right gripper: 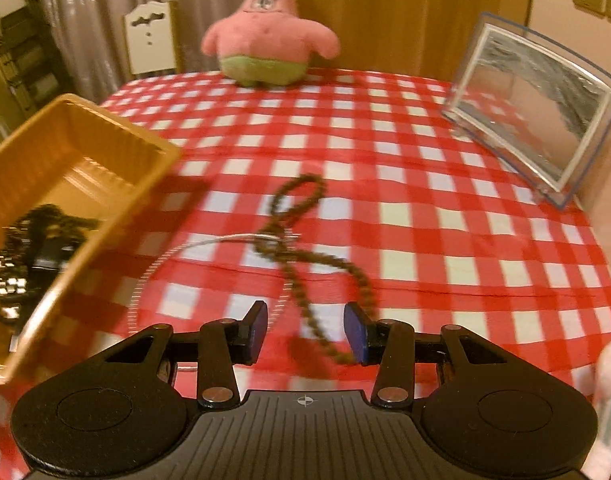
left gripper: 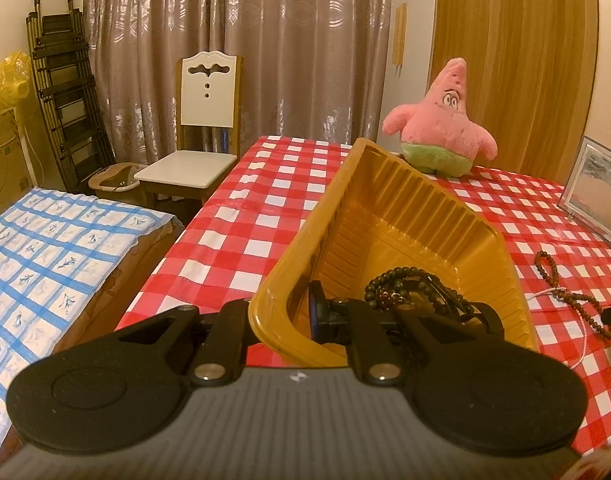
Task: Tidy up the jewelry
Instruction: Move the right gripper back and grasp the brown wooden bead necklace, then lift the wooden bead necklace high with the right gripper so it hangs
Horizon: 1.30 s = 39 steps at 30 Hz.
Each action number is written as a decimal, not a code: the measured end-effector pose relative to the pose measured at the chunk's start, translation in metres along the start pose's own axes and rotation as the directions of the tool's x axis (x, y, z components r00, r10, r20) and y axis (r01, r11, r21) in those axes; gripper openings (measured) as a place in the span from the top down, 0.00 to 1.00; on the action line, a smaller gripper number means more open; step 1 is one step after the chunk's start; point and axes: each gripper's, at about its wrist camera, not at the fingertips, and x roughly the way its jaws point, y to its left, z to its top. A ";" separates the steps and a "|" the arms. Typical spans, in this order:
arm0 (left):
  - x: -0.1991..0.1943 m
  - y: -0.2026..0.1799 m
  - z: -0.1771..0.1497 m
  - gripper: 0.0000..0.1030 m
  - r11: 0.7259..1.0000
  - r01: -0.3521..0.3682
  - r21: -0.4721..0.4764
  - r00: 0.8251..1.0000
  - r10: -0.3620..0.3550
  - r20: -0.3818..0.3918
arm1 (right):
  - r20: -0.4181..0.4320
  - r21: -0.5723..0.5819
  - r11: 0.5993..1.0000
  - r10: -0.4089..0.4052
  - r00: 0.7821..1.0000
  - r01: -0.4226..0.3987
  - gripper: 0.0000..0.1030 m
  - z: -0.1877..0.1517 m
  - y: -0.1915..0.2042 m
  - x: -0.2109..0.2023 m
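My left gripper (left gripper: 301,316) is shut on the near wall of a yellow plastic tray (left gripper: 409,200) and holds it tilted. Dark bead bracelets (left gripper: 405,284) lie in the tray's near end. In the right wrist view the tray (right gripper: 65,140) is at the left, holding beads and a metal watch band (right gripper: 5,284). A brown bead necklace (right gripper: 301,240) with a thin silver chain (right gripper: 201,244) lies on the checked tablecloth; it also shows in the left wrist view (left gripper: 561,288). My right gripper (right gripper: 305,332) is open just above the necklace's near end.
A pink starfish plush (right gripper: 265,36) stands at the table's far edge, also in the left wrist view (left gripper: 445,120). A clear picture frame (right gripper: 533,104) stands at the right. A white chair (left gripper: 201,128) and a blue checked bed (left gripper: 45,248) are left of the table.
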 end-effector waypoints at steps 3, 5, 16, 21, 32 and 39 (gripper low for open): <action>0.000 0.000 0.000 0.89 1.000 0.000 0.001 1.000 0.000 0.001 | -0.006 0.006 0.999 -0.031 0.999 0.031 0.58 0.003 -0.012 0.007; 0.000 0.000 0.000 0.89 1.000 0.000 0.000 1.000 0.000 0.000 | -0.005 0.000 0.999 -0.044 0.999 0.044 0.58 0.005 -0.018 0.012; -0.001 0.002 -0.001 0.89 1.000 -0.001 0.001 1.000 0.001 -0.001 | -0.027 -0.048 0.996 -0.075 0.997 0.073 0.75 0.015 -0.027 0.039; -0.001 0.001 -0.001 0.89 1.000 0.000 0.001 1.000 0.000 0.000 | -0.017 -0.093 0.995 -0.043 0.999 0.041 0.93 0.016 -0.022 0.042; -0.001 0.001 -0.001 0.89 1.000 0.000 0.001 1.000 0.000 -0.001 | 0.035 -0.034 0.995 0.094 0.995 -0.093 0.94 0.022 -0.004 -0.005; -0.001 0.001 -0.001 0.89 1.000 0.000 0.002 1.000 0.000 -0.001 | 0.111 -0.040 0.965 0.262 0.959 -0.260 0.94 0.029 0.028 -0.060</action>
